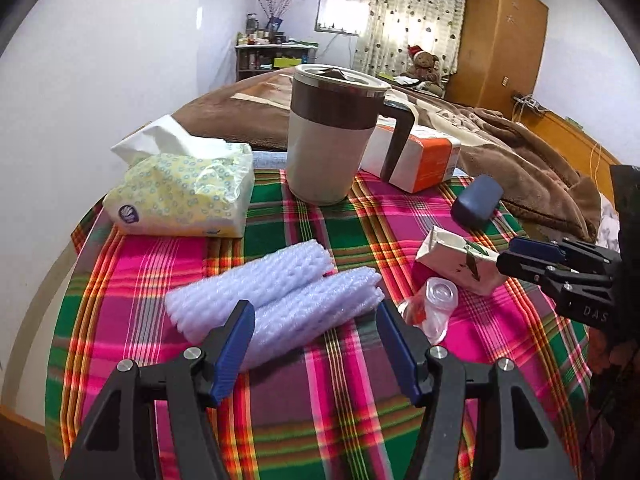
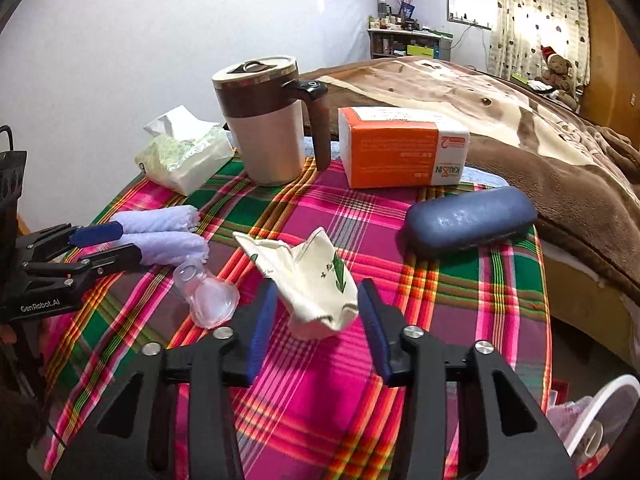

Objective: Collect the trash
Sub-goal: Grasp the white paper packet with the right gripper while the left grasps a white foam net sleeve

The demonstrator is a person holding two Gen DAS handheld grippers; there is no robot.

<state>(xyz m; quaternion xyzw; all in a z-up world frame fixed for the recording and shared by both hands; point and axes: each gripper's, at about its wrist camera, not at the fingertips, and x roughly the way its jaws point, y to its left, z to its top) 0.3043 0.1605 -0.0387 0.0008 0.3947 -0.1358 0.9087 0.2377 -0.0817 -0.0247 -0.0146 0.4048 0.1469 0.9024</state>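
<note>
Daylight enters through the small window [image 1: 343,11] and the patterned curtain [image 1: 412,12], both glaring and blown out. The room is evenly bright, with soft shadows on the plaid cloth [image 2: 320,380]. Fisheye bending curves the edges, the corners go black, and far objects look slightly soft

The right gripper [image 1: 532,258] enters the left wrist view cut off by the right edge. The white bin [image 2: 600,420], right of the right fingers, is clipped at the corner; its contents are indistinct. The orange box [image 2: 400,146] carries illegible small print.
</note>
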